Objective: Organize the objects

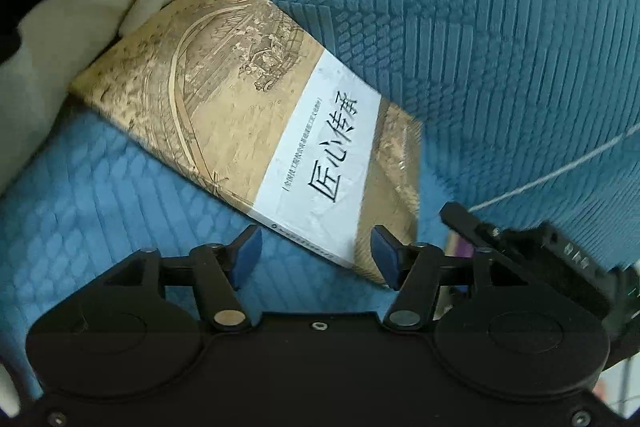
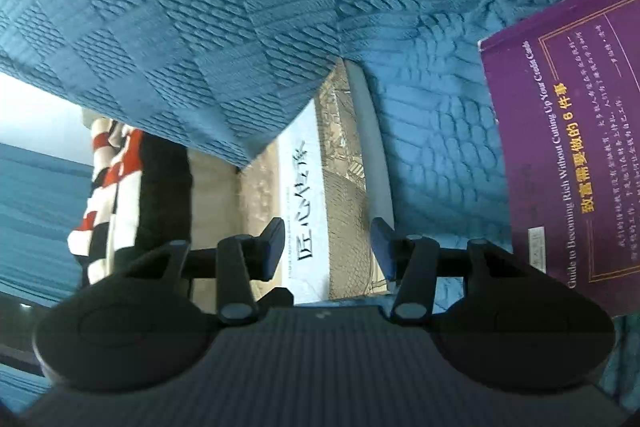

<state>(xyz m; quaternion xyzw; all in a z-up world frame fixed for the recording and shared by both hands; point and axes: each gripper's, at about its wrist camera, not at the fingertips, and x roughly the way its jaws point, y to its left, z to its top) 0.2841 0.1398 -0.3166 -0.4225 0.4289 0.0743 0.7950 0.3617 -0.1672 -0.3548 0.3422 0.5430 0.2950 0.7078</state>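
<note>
Tan book lies on blue sofa cushion, far corner under cream cloth | left tool, right tool both spread, straddling its near end, pinching nothing | step: grasping | next: close on edge, carry toward purple book

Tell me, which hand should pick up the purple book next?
Probably the right. In the right wrist view the purple book lies just beside the right gripper, whose fingers stand open. The left gripper points at the tan book instead.
</note>
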